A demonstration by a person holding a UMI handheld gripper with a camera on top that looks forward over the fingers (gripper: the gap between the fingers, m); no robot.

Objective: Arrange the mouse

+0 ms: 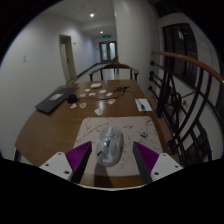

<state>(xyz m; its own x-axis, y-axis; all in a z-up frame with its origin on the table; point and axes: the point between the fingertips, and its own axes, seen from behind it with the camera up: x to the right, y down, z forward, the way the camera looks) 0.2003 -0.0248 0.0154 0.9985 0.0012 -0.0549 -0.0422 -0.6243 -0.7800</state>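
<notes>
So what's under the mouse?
The mouse sits on a pale mat or sheet on the wooden table, just ahead of the open fingers of the gripper. The bit of mat right beneath the mouse is covered, so it can't be seen.

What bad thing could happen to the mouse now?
The mouse stands between the open fingers of the gripper, resting on a white sheet on the wooden table. If the fingers close off-centre, the rounded mouse might squirt out or twist. Dragging it could crumple or shift the sheet. The table's near edge is close to the fingers, so a slip toward them might push the mouse off.
</notes>
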